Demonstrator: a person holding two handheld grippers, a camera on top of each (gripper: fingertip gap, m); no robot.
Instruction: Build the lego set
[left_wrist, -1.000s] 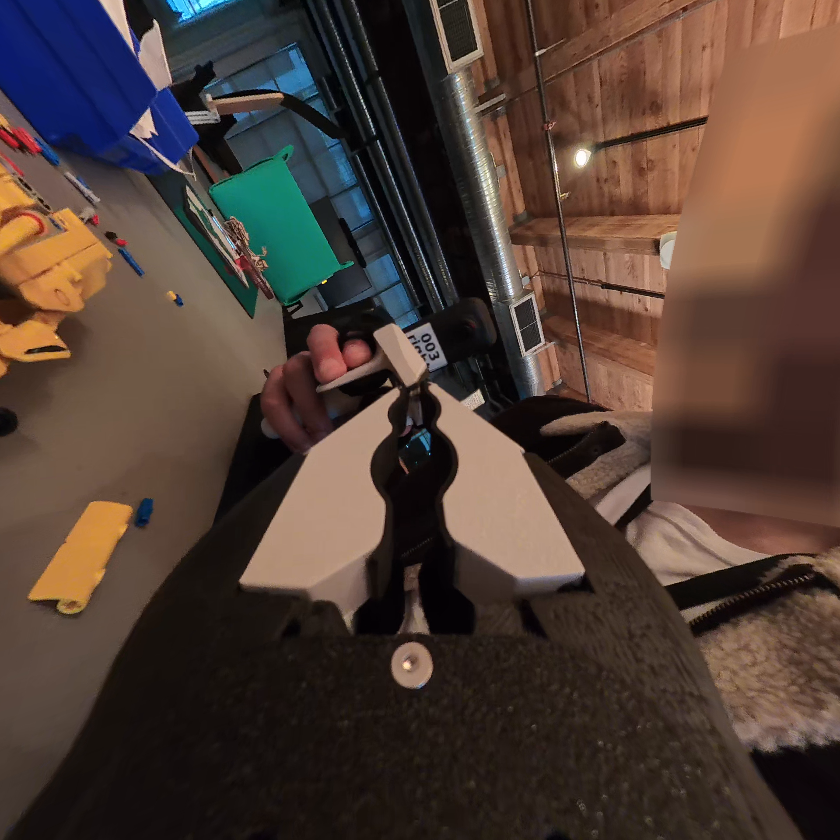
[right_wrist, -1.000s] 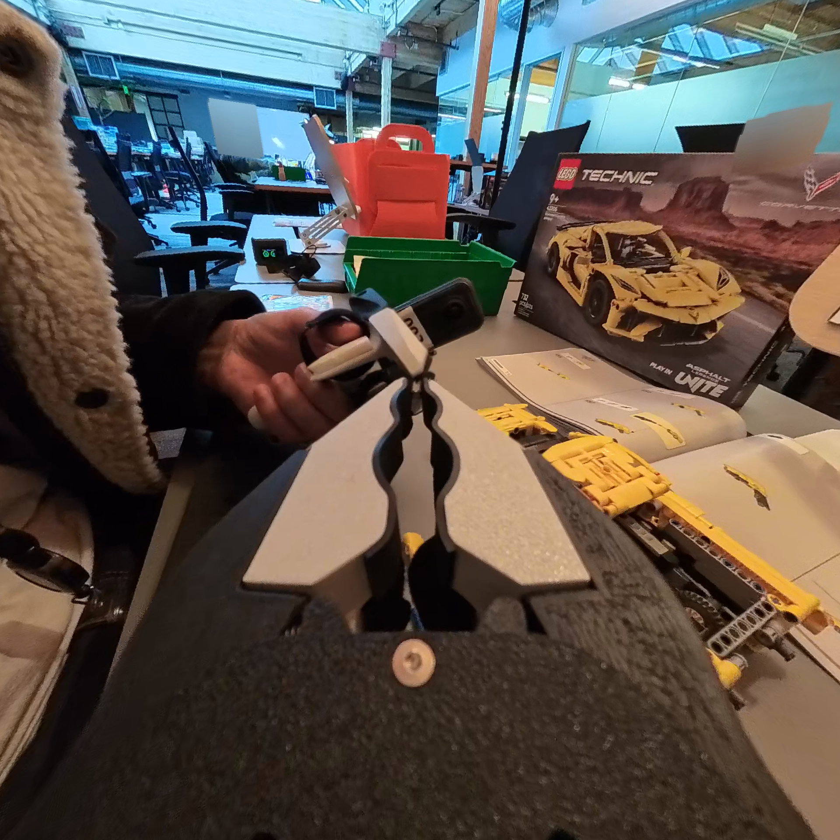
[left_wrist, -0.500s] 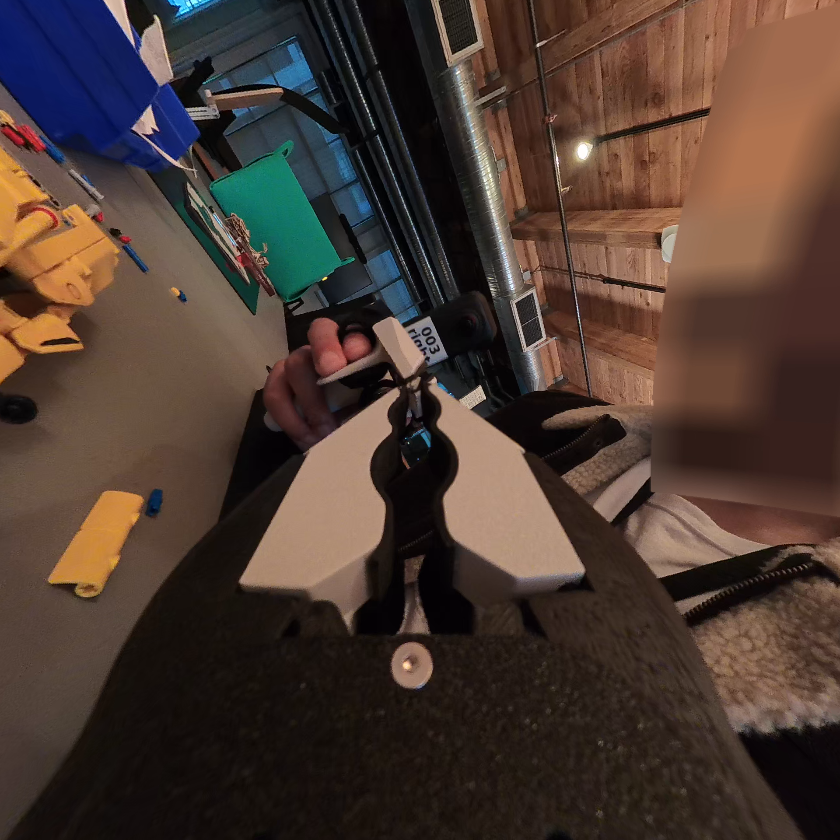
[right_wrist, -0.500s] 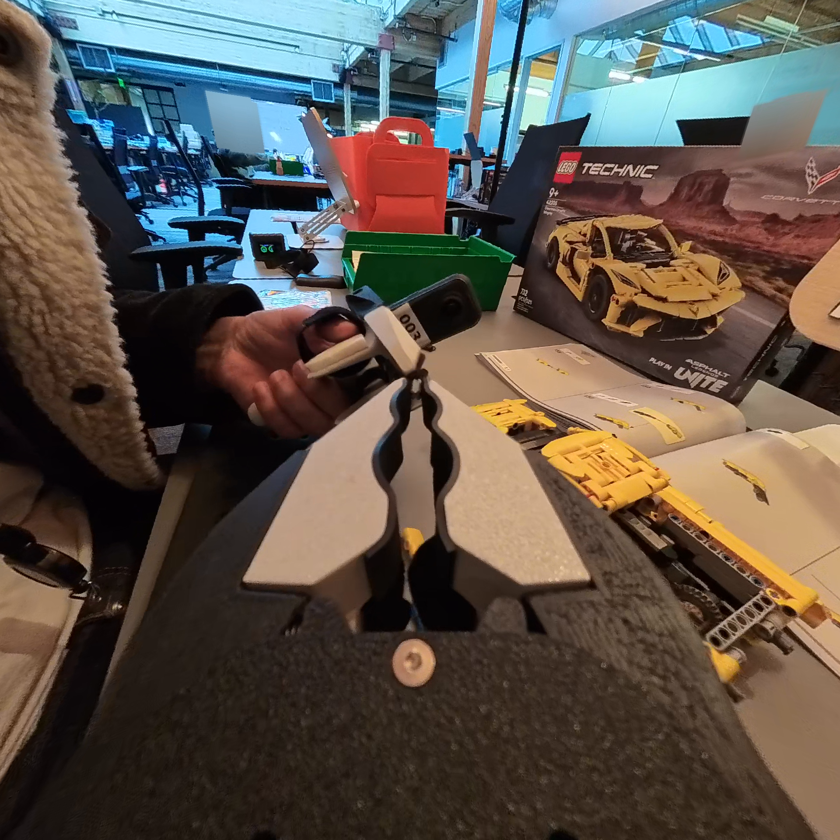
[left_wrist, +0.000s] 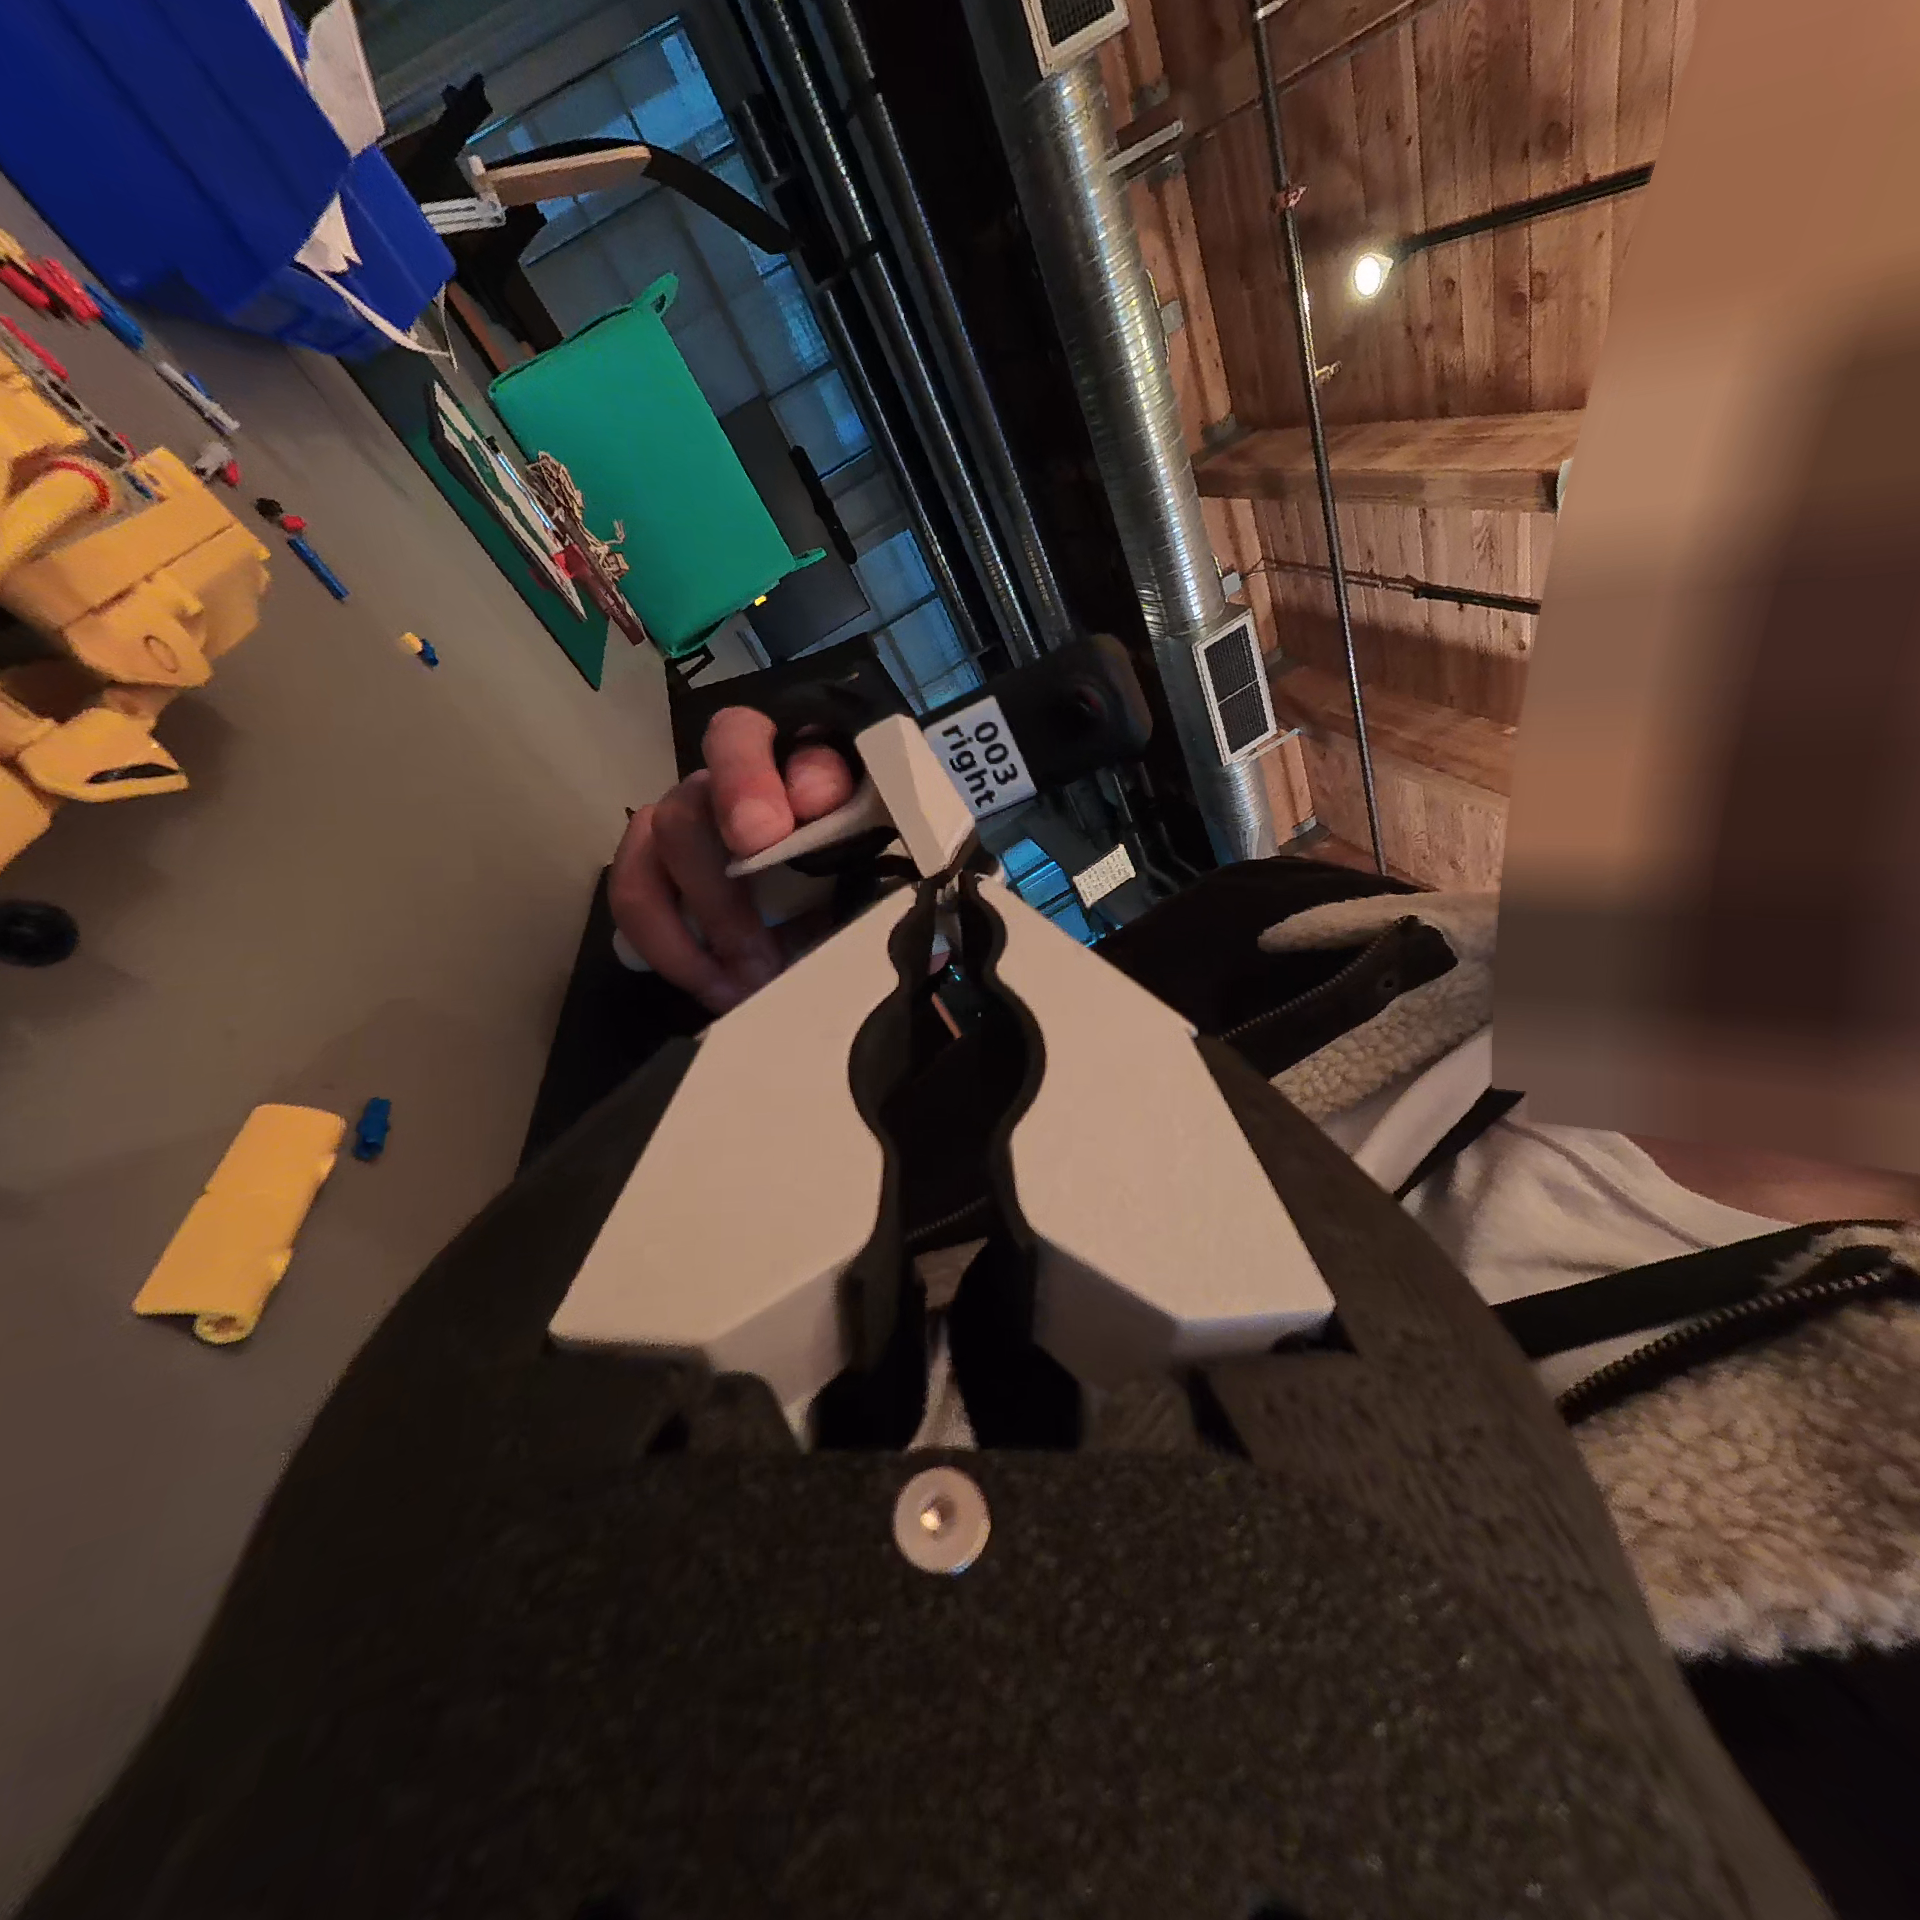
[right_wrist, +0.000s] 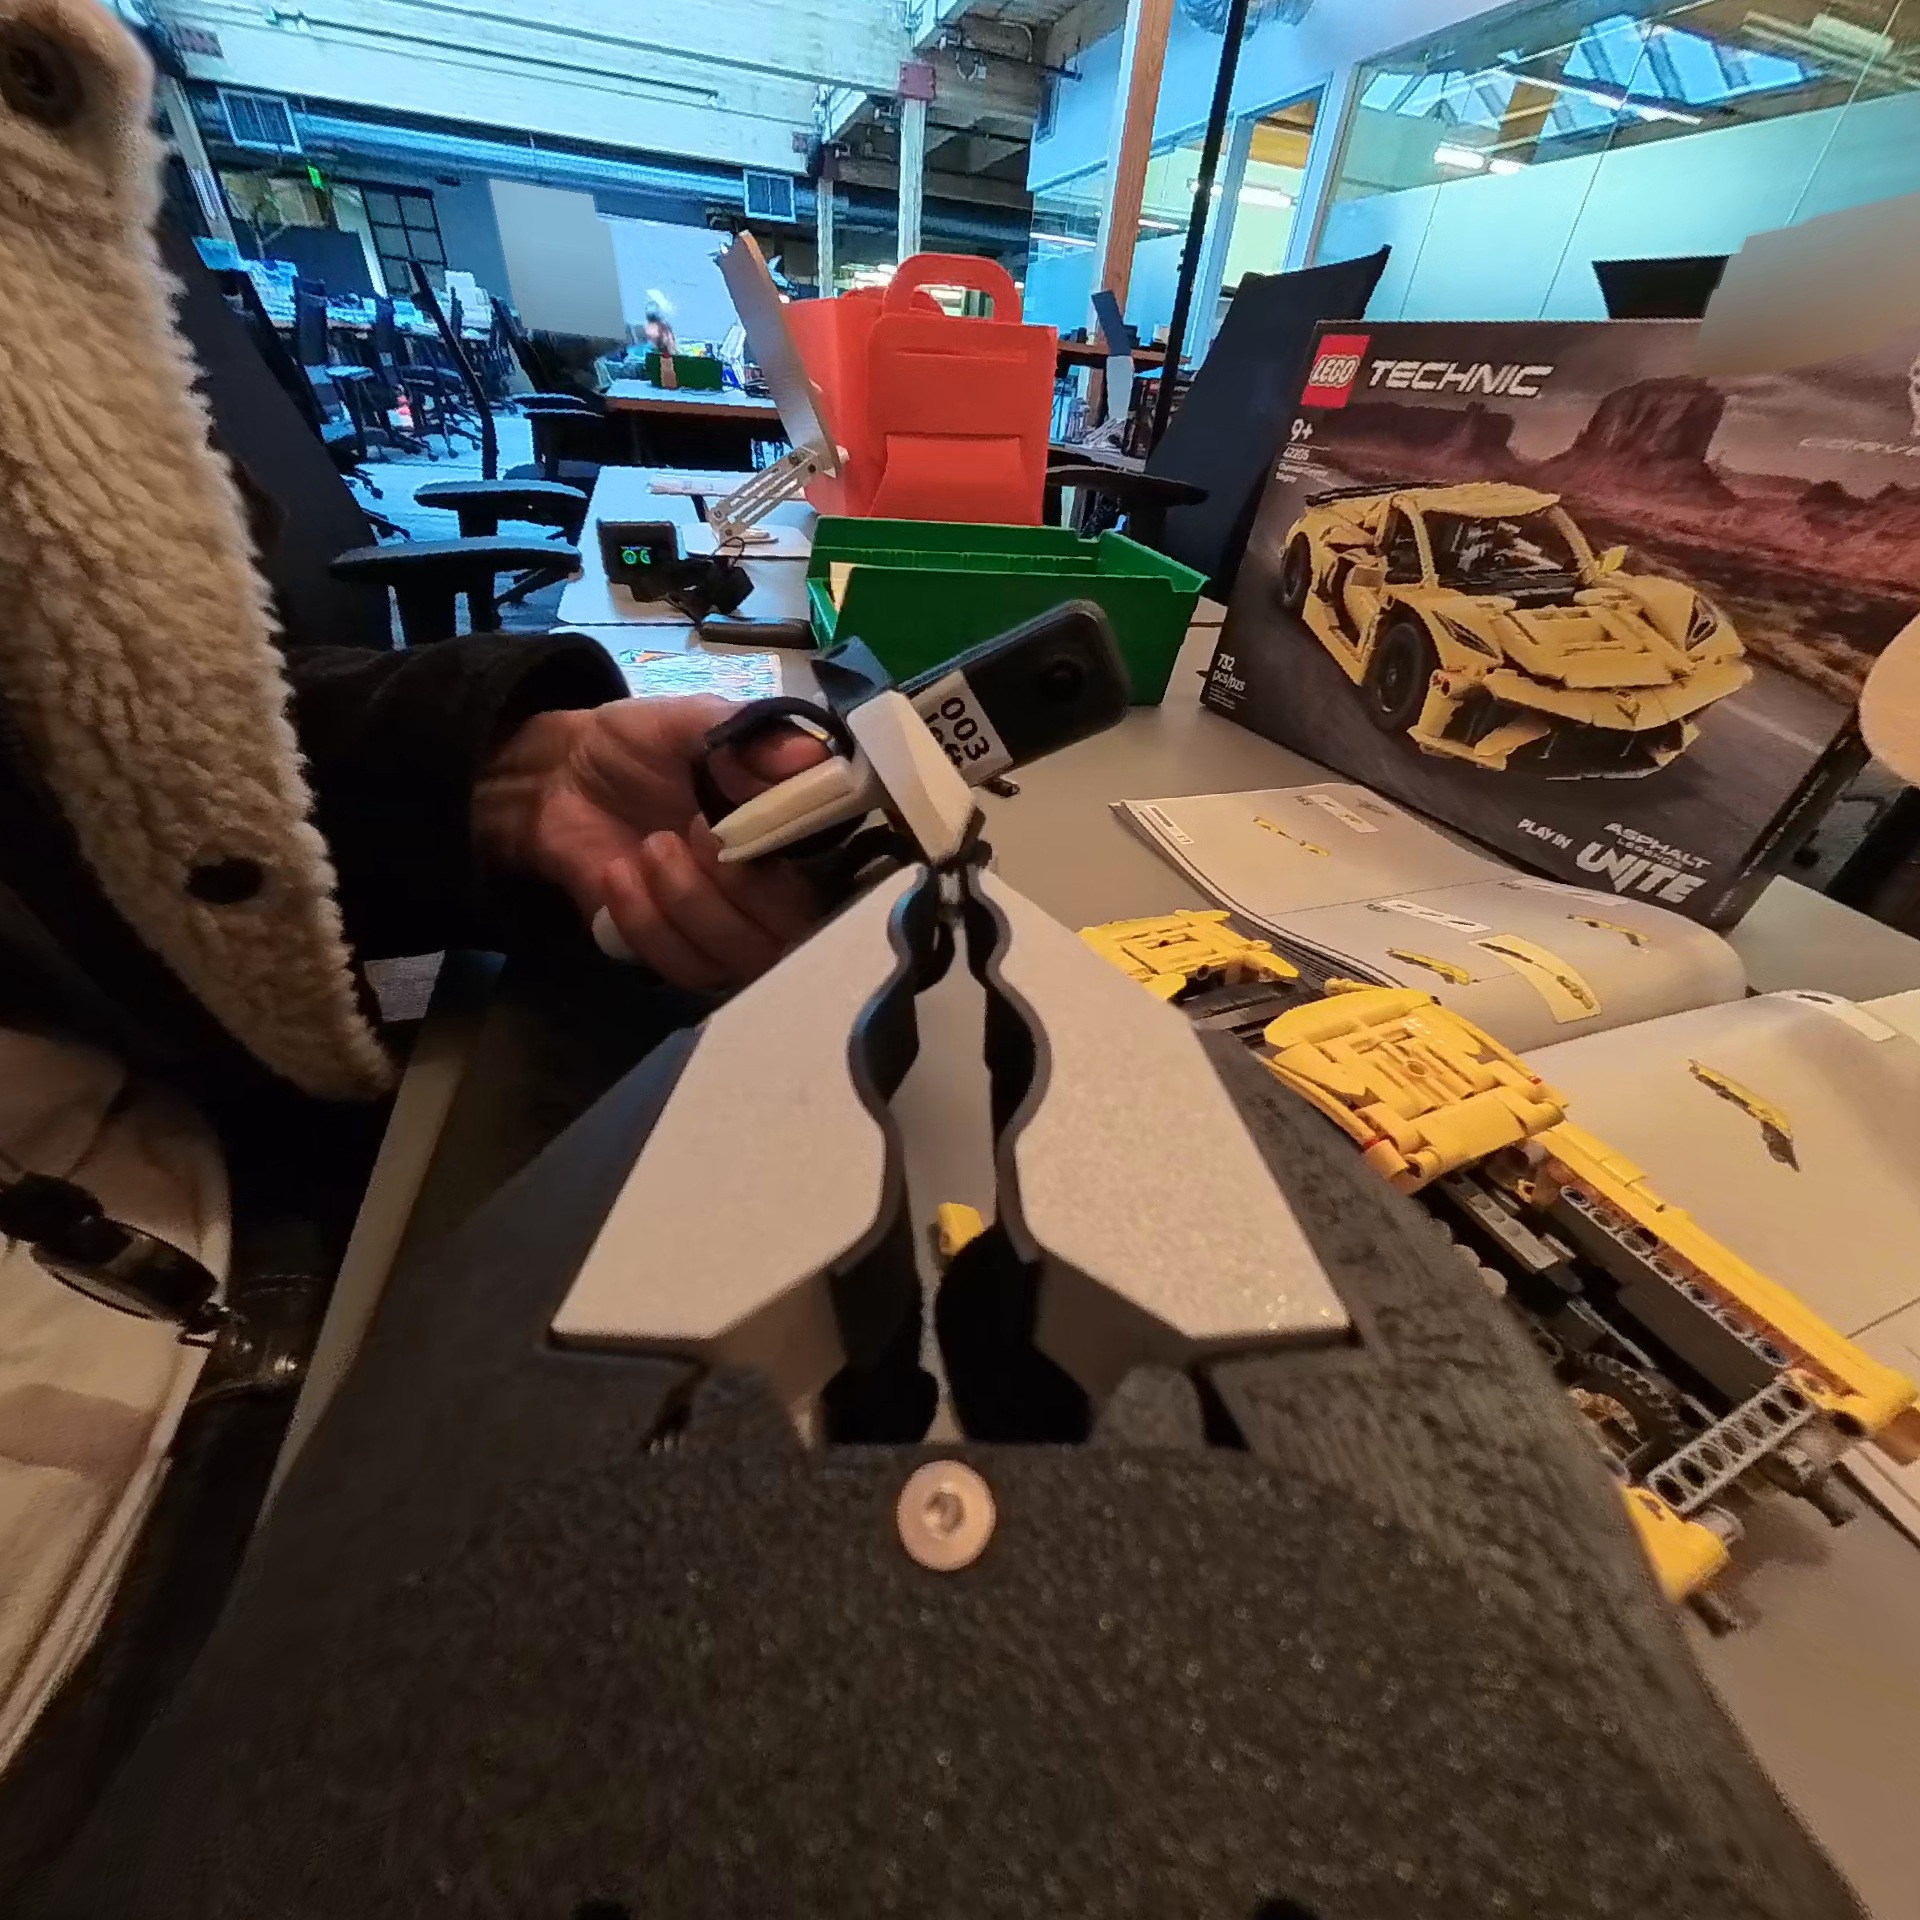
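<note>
Two grippers meet tip to tip in front of the person's chest, above the near edge of the grey table (right_wrist: 1195, 748). The left gripper (left_wrist: 943, 896) has its jaws drawn together at the tips, and the right gripper (right_wrist: 951, 881) is closed the same way. Something very small sits pinched where the four tips come together, but it is too tiny for me to say what it is or which gripper has it. Each wrist view shows the other gripper end-on, with a hand (right_wrist: 623, 831) wrapped around its handle and a finger through the trigger loop.

On the table to the person's right lies the half-built yellow lego car (right_wrist: 1455, 1132), its dark chassis beams exposed, resting partly on the open instruction booklet (right_wrist: 1403, 904). The set's box (right_wrist: 1558, 582) stands upright behind the booklet. A green bin (right_wrist: 997, 603) sits farther back, with an orange bag (right_wrist: 935, 416) behind it.

From the left wrist view, a loose yellow panel (left_wrist: 244, 1210) lies on the table with a small blue pin (left_wrist: 371, 1127) just beside it, and blue bins (left_wrist: 177, 156) stand at the far end.
</note>
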